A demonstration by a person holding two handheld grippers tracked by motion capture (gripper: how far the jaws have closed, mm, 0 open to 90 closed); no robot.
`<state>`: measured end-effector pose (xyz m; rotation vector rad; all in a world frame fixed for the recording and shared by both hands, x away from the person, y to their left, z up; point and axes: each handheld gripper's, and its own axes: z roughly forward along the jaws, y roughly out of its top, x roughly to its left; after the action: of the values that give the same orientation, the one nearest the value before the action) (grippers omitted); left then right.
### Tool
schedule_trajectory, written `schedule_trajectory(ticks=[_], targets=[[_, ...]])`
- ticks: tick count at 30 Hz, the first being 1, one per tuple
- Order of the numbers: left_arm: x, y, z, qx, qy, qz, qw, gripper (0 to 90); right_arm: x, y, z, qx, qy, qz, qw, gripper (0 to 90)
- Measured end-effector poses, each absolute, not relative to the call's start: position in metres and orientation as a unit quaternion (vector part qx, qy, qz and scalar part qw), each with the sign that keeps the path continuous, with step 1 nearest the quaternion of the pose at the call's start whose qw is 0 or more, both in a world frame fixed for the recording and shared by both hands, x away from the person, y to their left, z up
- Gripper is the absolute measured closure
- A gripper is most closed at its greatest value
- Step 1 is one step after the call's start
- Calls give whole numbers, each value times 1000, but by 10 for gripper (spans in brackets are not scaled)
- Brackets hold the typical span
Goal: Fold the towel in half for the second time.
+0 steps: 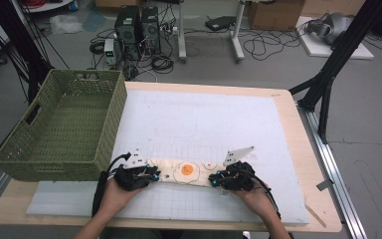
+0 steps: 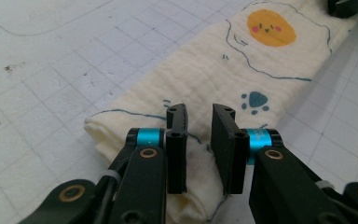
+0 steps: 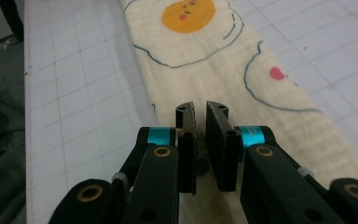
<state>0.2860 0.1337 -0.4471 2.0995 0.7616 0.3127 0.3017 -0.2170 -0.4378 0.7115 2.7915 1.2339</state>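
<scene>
A cream cloth (image 1: pixel 189 172) printed with an orange fried-egg face lies folded into a long strip on the white grid mat (image 1: pixel 204 119), near the table's front. My left gripper (image 1: pixel 155 175) is at the strip's left end. In the left gripper view, its jaws (image 2: pixel 199 116) stand close together with a fold of the cloth (image 2: pixel 261 60) pinched in the narrow gap. My right gripper (image 1: pixel 214 180) is at the right end. In the right gripper view, its jaws (image 3: pixel 200 112) are nearly touching over the cloth's (image 3: pixel 205 56) edge.
A green woven basket (image 1: pixel 114 119) stands at the table's left side, its wall close to my left gripper. The mat stretches away behind the cloth. Computers, cables and black stand legs are on the floor beyond the table.
</scene>
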Motion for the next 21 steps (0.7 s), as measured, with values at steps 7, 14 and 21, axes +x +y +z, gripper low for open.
schedule_trajectory(ticks=[7, 14, 21], targets=[[285, 138, -448, 839, 307, 130, 431, 747, 295, -225, -440, 227, 889, 397, 11, 824], [286, 137, -439, 832, 299, 146, 444, 747, 297, -220, -431, 219, 884, 412, 22, 798], [291, 136, -437, 831, 294, 153, 446, 735, 305, -218, -424, 226, 879, 418, 43, 718]])
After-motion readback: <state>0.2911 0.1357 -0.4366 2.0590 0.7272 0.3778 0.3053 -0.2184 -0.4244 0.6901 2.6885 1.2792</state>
